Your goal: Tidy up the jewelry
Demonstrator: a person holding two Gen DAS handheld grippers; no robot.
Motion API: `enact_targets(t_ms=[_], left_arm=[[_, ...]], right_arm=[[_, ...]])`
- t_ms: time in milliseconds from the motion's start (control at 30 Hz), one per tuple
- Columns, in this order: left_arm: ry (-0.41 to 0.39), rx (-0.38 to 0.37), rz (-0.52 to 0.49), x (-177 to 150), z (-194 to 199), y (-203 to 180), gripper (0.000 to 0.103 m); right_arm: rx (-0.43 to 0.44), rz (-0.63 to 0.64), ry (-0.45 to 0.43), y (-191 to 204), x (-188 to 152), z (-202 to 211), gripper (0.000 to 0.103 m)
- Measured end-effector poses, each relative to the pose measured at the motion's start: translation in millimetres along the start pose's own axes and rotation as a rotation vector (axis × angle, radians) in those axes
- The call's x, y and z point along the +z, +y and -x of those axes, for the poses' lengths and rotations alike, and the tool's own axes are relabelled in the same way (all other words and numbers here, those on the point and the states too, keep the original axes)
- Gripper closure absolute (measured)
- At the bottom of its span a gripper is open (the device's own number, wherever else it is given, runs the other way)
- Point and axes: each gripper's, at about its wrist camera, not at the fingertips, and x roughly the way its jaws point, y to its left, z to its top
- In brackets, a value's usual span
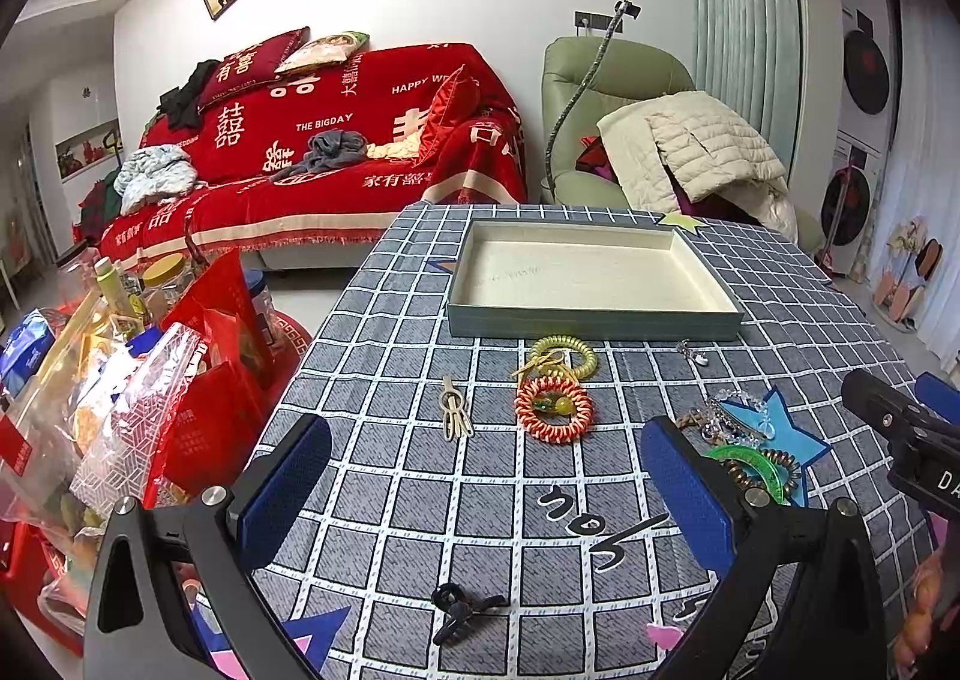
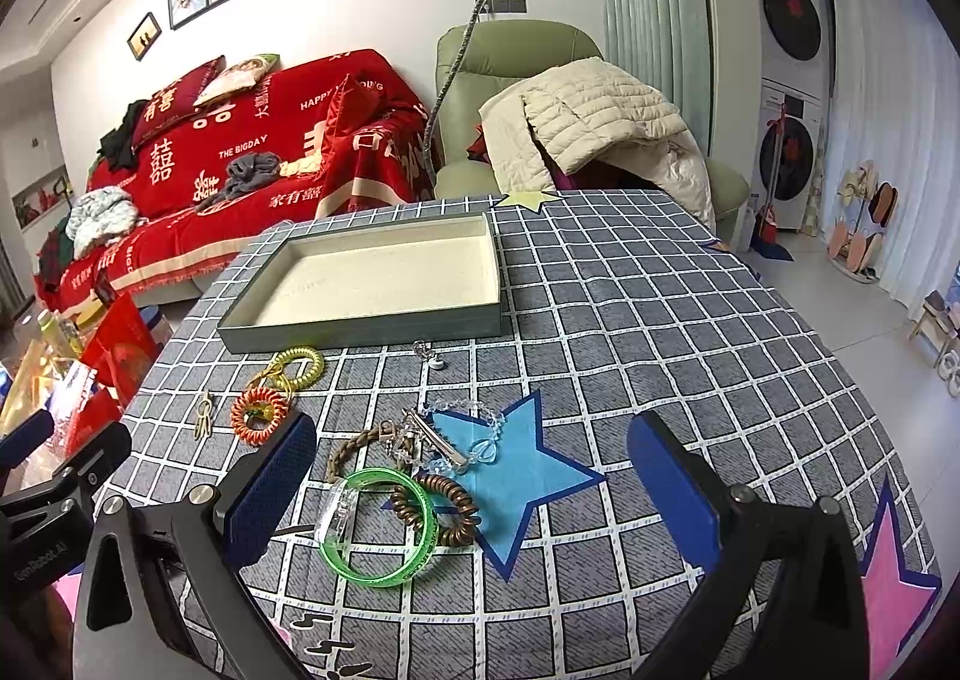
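Both grippers, left [image 1: 480,500] and right [image 2: 474,488], hover with jaws wide, holding nothing. Jewelry lies loose on the checked tabletop [image 2: 630,320]: a green bangle [image 2: 378,527] at 6 o'clock of the empty tray [image 2: 366,329]. The sofa's red throw [image 1: 336,140] reads "THE BIGDAY".

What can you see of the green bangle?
The green bangle is a translucent, bright green plastic-looking ring with dark lettering around its band. It lies roughly flat on the checked tablecloth, near the blue star patch. A brown spiral hair tie overlaps its rim, and a clear piece lies across its left side. Neither gripper touches it.
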Motion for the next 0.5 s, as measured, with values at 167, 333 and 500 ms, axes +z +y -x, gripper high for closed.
enact_targets(t_ms=[167, 333, 500], left_arm=[[0.001, -0.001, 0.0, 0.3, -0.3, -0.7, 0.0], [0.003, 0.0, -0.001, 0.5, -0.6, -1.7, 0.0], [0.004, -0.001, 0.0, 0.8, -0.6, -1.9, 0.0]], right_arm=[[0.001, -0.001, 0.0, -0.4, 0.0, 0.4, 0.0], [0.001, -0.001, 0.003, -0.5, -0.4, 0.6, 0.0], [0.001, -0.001, 0.004, -0.7, -0.2, 0.5, 0.0]])
